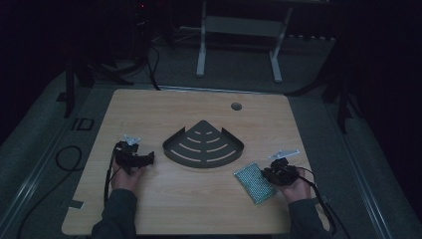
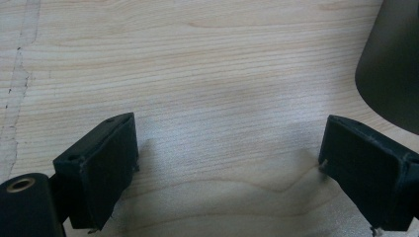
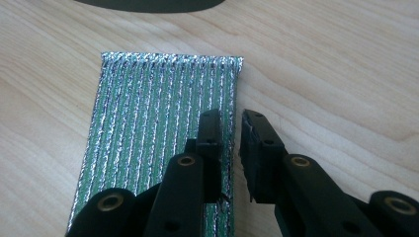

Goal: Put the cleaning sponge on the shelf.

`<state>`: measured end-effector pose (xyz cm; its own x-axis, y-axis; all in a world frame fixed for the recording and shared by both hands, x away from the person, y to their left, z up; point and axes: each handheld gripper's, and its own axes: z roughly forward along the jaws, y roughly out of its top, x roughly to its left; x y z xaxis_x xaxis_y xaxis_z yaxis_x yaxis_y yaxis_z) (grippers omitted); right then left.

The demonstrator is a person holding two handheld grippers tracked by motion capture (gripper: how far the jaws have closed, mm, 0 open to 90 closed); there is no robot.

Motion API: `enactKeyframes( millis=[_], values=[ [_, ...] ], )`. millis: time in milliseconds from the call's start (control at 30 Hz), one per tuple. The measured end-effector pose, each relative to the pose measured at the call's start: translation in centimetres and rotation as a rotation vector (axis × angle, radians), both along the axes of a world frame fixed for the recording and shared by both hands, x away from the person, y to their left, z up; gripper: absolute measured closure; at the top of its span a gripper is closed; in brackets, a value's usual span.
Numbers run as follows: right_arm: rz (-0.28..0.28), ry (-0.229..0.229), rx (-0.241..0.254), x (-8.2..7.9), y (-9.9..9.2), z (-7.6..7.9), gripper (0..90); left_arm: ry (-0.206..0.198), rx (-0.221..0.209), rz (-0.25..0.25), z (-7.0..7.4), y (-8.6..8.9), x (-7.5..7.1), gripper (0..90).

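Note:
A green glittery scouring pad (image 1: 255,182) lies flat on the wooden table (image 1: 149,109), near its front right. My right gripper (image 1: 267,174) sits at the pad's right edge. In the right gripper view its jaws (image 3: 231,116) are nearly together. One jaw rests over the pad (image 3: 158,123), the other is just off it, and the pad's edge is pinched in the narrow gap. My left gripper (image 1: 148,159) hovers left of a dark fan-shaped slotted tray (image 1: 204,145). In its own view the left gripper (image 2: 230,129) is wide open over bare wood, with the tray's rim (image 2: 393,64) at the upper right.
A round cable hole (image 1: 236,106) is in the table's far edge. White frame legs (image 1: 201,50) stand on the floor behind the table. Cables trail from both grippers off the front edge. Bare wood lies between my hands and behind the tray.

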<state>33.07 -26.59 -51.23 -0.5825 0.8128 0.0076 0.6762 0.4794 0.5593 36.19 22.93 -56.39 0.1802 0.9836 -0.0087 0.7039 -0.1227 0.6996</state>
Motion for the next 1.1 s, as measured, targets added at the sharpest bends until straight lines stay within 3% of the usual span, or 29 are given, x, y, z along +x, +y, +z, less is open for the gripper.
enactKeyframes(
  millis=[367,1100],
  values=[
    [0.009,0.114,0.012,1.1,-0.5,0.4,75.4,0.0,0.0,0.0,0.0,0.0,0.0,8.5],
    [0.06,0.237,-0.003,2.6,-0.3,0.4,73.8,0.0,0.0,0.0,0.0,0.0,0.0,8.5]
  ],
)
